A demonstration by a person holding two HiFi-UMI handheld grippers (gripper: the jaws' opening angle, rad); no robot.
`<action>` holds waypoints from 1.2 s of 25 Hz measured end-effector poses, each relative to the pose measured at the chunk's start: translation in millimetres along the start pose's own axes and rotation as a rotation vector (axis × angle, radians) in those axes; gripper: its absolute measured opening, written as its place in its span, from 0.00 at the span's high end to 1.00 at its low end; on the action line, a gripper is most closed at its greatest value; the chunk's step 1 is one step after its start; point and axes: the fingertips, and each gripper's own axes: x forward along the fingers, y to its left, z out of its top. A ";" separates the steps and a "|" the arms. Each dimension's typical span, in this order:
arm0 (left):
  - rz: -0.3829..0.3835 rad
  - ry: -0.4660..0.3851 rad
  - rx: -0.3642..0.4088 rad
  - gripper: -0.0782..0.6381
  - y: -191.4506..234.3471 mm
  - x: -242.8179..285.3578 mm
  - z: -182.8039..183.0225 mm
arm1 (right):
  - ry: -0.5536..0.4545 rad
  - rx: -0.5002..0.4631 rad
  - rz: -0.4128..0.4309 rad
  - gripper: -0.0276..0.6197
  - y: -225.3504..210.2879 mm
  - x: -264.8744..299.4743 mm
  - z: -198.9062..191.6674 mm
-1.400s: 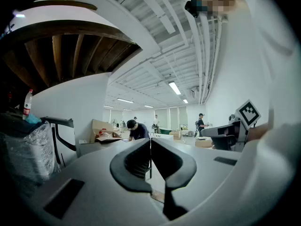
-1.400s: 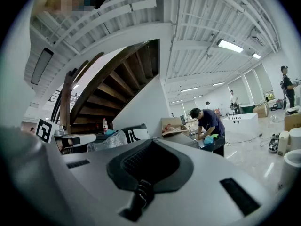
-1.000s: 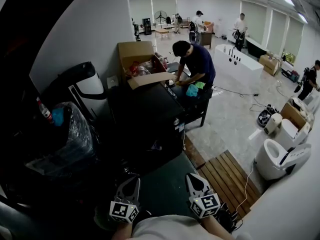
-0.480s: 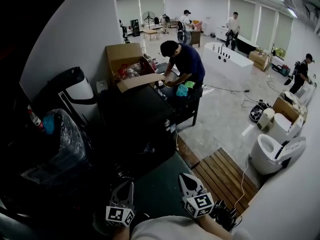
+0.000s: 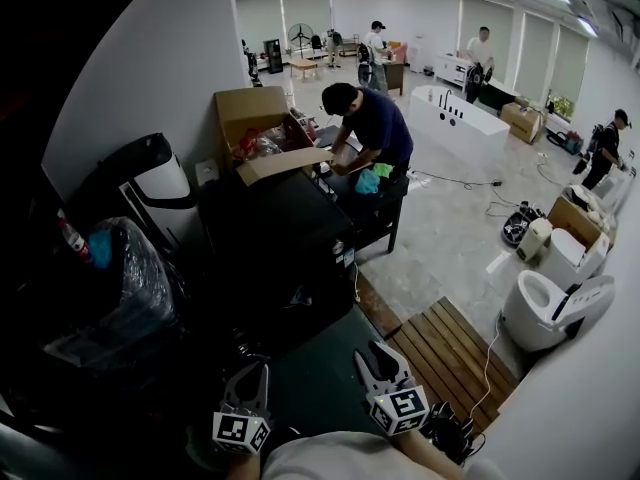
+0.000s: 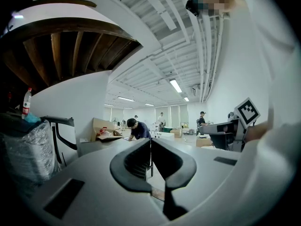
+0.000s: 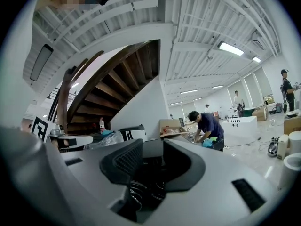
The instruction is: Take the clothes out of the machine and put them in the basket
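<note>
Right gripper [image 7: 153, 163] shut a moment ago, jaws opening now, nothing between them. Left gripper [image 6: 150, 154] closed, empty. Both low, close to body: reads as pre-reach, no garment taken yet. Clothes and basket not visible. Black boxy unit [image 5: 285, 233] just ahead possibly the machine, door unseen. Plastic-wrapped bundle [image 5: 135, 283] at left, slatted wooden platform [image 5: 452, 353] at right. Open cardboard box [image 5: 262, 133] and person in dark shirt [image 5: 375, 128] beyond. No visible obstruction between grippers and unit.

A dark cabinet [image 5: 285, 238] blocks straight ahead, a plastic-wrapped bundle [image 5: 135, 278] crowds the left; open floor [image 5: 440, 253] runs off rightward past the wooden slat platform [image 5: 450, 353]
</note>
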 end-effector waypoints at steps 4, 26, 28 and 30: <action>0.002 -0.002 0.000 0.86 1.0 0.1 0.5 | 0.001 0.004 0.005 0.60 0.1 2.3 -1.2; 0.039 0.009 -0.020 0.86 3.3 -0.5 -4.4 | 0.058 -0.013 0.054 0.27 -2.2 13.7 -7.9; 0.046 0.014 -0.023 0.86 3.5 -1.6 -4.6 | 0.062 -0.011 0.060 0.27 -2.1 14.5 -8.6; 0.047 0.016 -0.029 0.86 4.2 -1.8 -7.7 | 0.066 -0.012 0.066 0.27 -2.2 16.4 -9.4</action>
